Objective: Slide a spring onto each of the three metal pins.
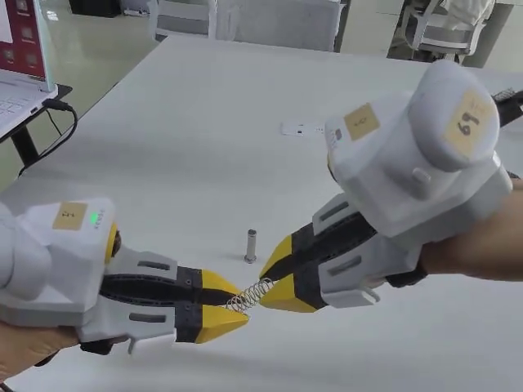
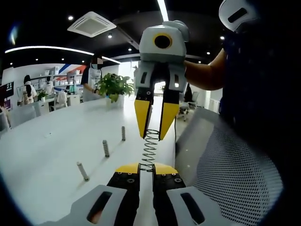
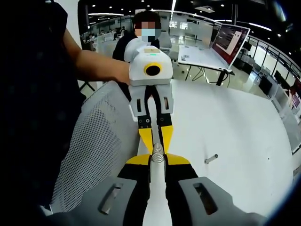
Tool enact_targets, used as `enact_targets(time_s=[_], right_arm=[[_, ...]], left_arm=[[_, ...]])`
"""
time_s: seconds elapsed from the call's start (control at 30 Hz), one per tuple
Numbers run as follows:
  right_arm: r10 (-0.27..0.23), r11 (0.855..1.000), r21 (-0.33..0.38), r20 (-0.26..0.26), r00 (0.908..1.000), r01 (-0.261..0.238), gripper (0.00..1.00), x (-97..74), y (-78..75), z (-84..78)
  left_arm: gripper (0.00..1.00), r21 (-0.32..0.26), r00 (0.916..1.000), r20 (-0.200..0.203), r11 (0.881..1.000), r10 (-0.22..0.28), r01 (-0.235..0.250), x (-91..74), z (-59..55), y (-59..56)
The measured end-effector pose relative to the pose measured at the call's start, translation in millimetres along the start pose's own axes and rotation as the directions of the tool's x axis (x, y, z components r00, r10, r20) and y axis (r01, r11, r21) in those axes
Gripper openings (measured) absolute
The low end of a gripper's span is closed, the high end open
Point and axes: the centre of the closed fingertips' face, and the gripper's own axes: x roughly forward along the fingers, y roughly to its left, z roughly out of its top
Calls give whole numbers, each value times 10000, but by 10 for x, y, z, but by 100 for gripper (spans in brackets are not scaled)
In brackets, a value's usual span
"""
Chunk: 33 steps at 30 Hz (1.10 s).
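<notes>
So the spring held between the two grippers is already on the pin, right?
Not on it. The spring is held between the left gripper and right gripper, but the head view shows the pin standing bare behind them.

This is an open-plan office. A long white laminate worktable (image 1: pixel 204 122) runs down the room, with more white desks behind it where people (image 2: pixel 28 89) sit or stand. An open silver laptop (image 1: pixel 16 41) with a black cable (image 1: pixel 61 122) sits on a side desk. A grey mesh-backed office chair (image 2: pixel 225 165) stands at the table's edge. Overhead are a square white ceiling air-conditioning vent (image 2: pixel 91 24), a long curved light strip (image 2: pixel 47 48) and small recessed spotlights. A leafy green potted plant (image 2: pixel 114 86) and a large flat display screen on a stand (image 3: pixel 230 42) complete the room.
</notes>
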Motion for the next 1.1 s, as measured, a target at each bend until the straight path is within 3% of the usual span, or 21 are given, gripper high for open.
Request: enact_targets(time_s=[0.6,1.1], right_arm=[[5,10000,63,120,9999,-6,8,102,-25,36],[37,9998,184,-98,9999,-35,8,171,-24,-17]], left_arm=[[1,-57,9998,207,10000,51,-50,12,58,18],[1,3,9997,218,10000,67,-67,58,64,1]])
